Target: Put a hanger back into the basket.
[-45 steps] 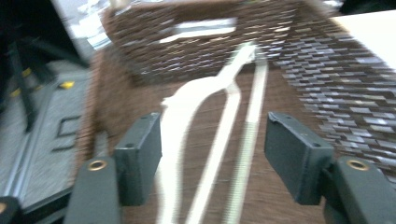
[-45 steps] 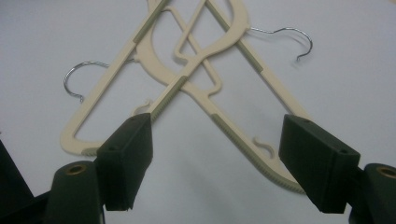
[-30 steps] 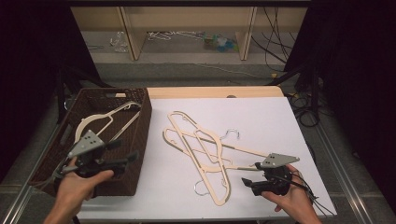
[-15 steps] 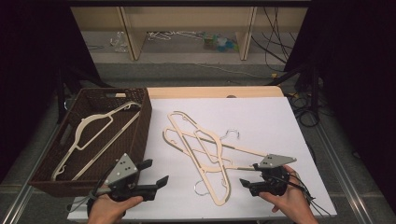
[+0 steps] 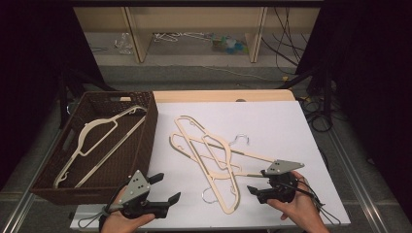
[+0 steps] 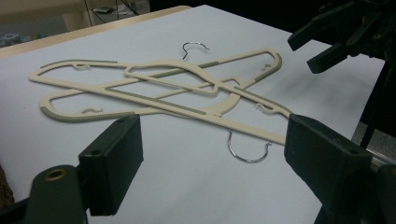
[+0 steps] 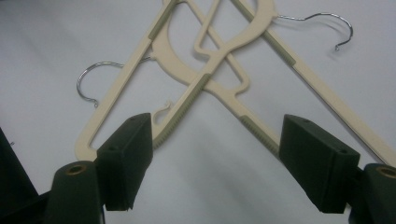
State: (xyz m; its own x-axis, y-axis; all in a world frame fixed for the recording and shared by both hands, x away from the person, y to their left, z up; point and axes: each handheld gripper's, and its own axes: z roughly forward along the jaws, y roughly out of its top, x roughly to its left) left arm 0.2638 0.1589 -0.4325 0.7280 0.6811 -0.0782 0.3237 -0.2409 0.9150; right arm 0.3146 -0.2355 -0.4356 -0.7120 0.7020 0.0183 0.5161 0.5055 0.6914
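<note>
Two cream hangers (image 5: 221, 162) with metal hooks lie crossed on the white table top (image 5: 277, 126). A third cream hanger (image 5: 111, 120) lies inside the brown wicker basket (image 5: 151, 121) at the left. My left gripper (image 5: 166, 188) sits low at the front edge beside the basket, pointing toward the hangers (image 6: 187, 88). Its jaws have just been opening and nothing is between them (image 6: 217, 182). My right gripper (image 5: 256, 182) is open at the near ends of the crossed hangers (image 7: 224, 88). Its jaws (image 7: 219, 163) stand either side of the hanger arms without pressing on them.
The other hand's gripper (image 6: 341, 32) shows at the top right of the left gripper view. Behind the table stand wooden shelf units (image 5: 194, 19), with cables on the floor at the right (image 5: 291, 43).
My left gripper moved from over the basket's front rightward and down to the table's front edge. The right gripper stayed put.
</note>
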